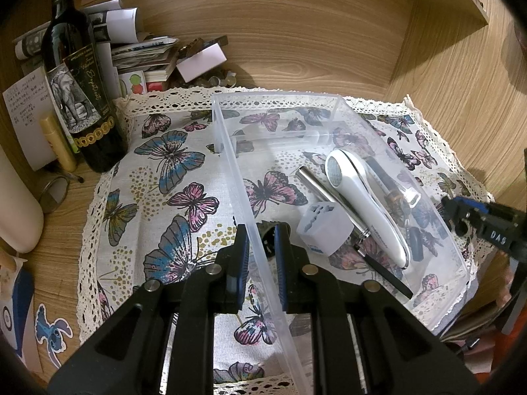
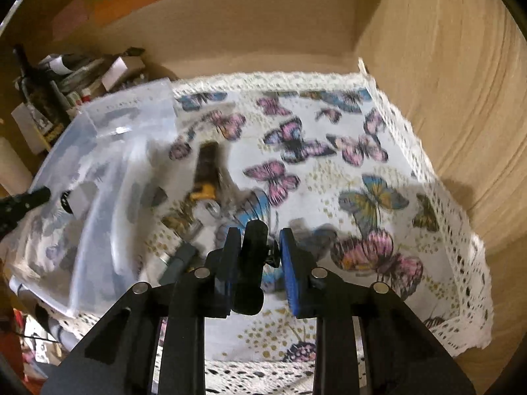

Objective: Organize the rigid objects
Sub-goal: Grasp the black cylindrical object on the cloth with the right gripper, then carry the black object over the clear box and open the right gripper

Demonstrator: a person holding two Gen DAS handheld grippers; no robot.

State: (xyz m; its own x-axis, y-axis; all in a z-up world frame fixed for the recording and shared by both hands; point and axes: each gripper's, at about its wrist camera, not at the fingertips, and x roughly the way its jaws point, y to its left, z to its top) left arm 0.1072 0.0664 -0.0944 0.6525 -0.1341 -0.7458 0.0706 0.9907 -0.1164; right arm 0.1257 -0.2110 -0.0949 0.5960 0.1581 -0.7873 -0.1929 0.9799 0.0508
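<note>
A clear plastic bin point(image 1: 230, 151) stands on the butterfly cloth point(image 1: 171, 171). My left gripper point(image 1: 260, 253) straddles the bin's near left wall, one finger on each side. Inside lie a white handheld device point(image 1: 362, 204), a white plug adapter point(image 1: 324, 225), a silver tube point(image 1: 313, 181) and a black stick point(image 1: 385, 273). In the blurred right wrist view, my right gripper point(image 2: 260, 256) holds a black rounded object point(image 2: 252, 256) against its left finger; a gap shows to the right pad. The bin point(image 2: 98, 177) lies to its left, with loose items point(image 2: 206, 177) beside it.
A wine bottle point(image 1: 79, 89), papers, boxes point(image 1: 197, 59) and a yellow tube point(image 1: 59, 141) crowd the back left corner. A white cylinder point(image 1: 16, 207) stands at the left. Wooden walls point(image 1: 444, 75) enclose the back and right. My right gripper shows at the left wrist view's right edge point(image 1: 477, 220).
</note>
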